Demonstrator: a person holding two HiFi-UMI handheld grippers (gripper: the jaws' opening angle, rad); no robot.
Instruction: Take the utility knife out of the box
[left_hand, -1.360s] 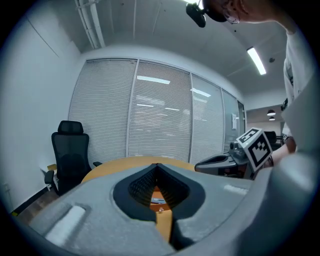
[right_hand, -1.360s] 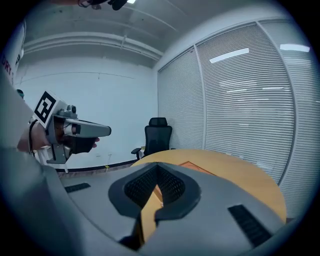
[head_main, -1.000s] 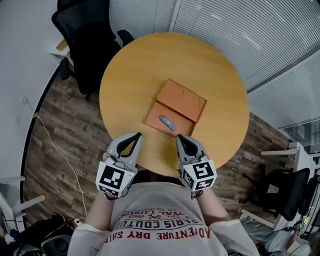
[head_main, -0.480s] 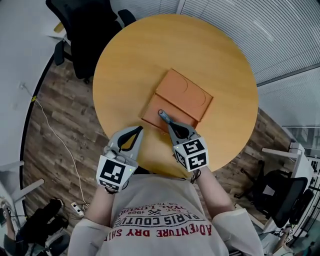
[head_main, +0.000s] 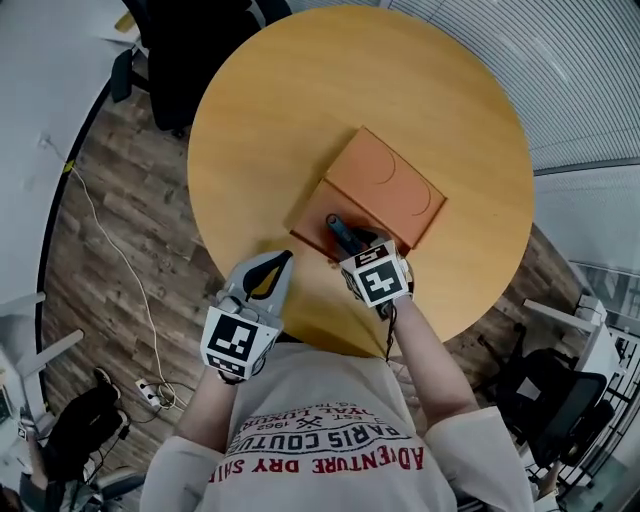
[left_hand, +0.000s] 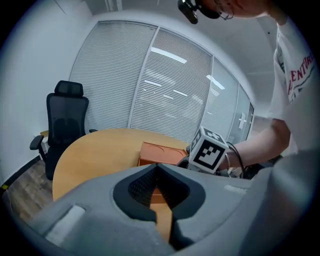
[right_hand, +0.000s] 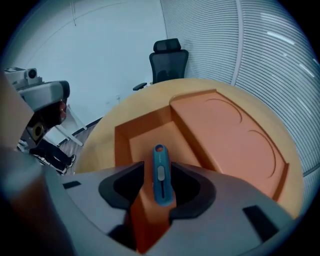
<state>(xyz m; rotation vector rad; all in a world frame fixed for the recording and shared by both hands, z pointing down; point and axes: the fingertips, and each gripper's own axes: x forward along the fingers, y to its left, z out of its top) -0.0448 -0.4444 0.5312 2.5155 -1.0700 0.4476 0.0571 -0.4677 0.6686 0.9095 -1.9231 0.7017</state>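
Hovering at the near edge of the round wooden tabletop (head_main: 280, 120), the grey left gripper (head_main: 285, 258) keeps its jaws pressed together with nothing between them. Just to its right sits the flat orange box (head_main: 400, 190), lid folded open. The slim blue utility knife (right_hand: 160, 175) lies in the box's tray. The grey right gripper (right_hand: 159, 170) reaches in, jaws parted, closely flanking the knife without clamping it.
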